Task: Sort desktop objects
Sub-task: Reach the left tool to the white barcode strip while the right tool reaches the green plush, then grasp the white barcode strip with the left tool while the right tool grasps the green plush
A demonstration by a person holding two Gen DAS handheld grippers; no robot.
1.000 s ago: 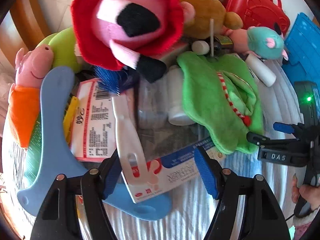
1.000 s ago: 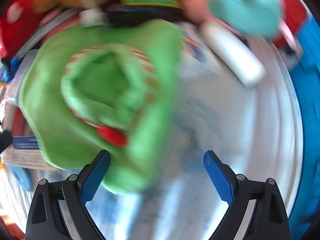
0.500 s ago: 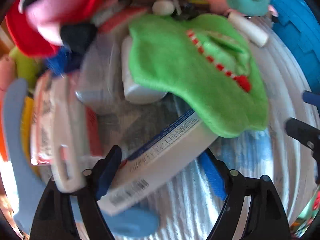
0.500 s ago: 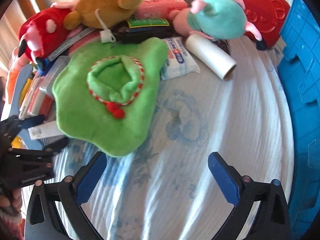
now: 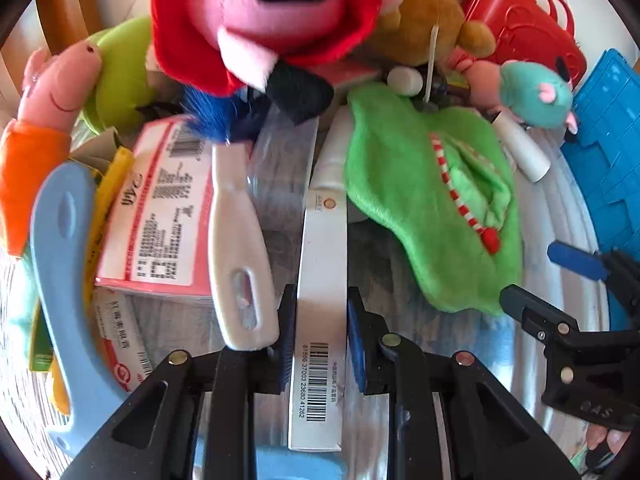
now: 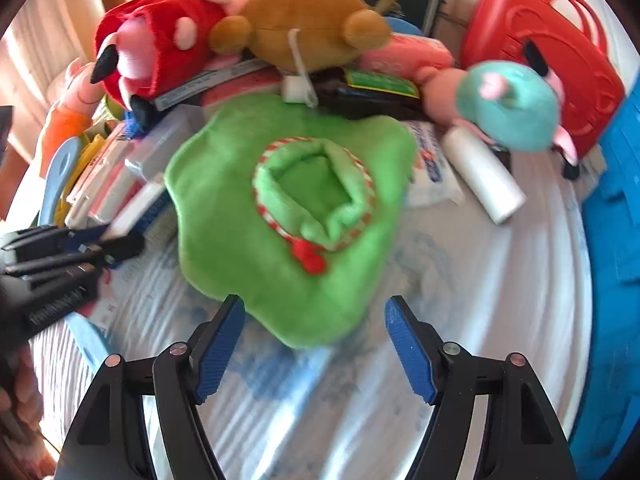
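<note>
My left gripper [image 5: 320,344] is shut on a long white toothpaste box [image 5: 322,320] with a barcode, which stands on its narrow edge between the blue pads. The box's far end reaches under a green plush slipper [image 5: 432,208]. My right gripper [image 6: 316,344] is open and empty, just in front of the green slipper's [image 6: 288,208] near edge. It also shows at the right of the left wrist view [image 5: 560,280]. The left gripper shows at the left of the right wrist view [image 6: 60,256].
A pile of plush toys lies behind: red [image 5: 264,20], brown bear [image 6: 296,28], teal mouse [image 6: 508,104], pink pig [image 5: 52,92]. A white brush handle [image 5: 240,248], a pink packet [image 5: 160,208], a blue shoehorn [image 5: 60,264], a white tube [image 6: 484,176], a red basket [image 6: 540,64] and a blue crate [image 6: 616,208] surround them.
My left gripper has shut on the toothpaste box and turned it onto its edge, lengthwise. My right gripper has narrowed somewhat and come close to the green slipper.
</note>
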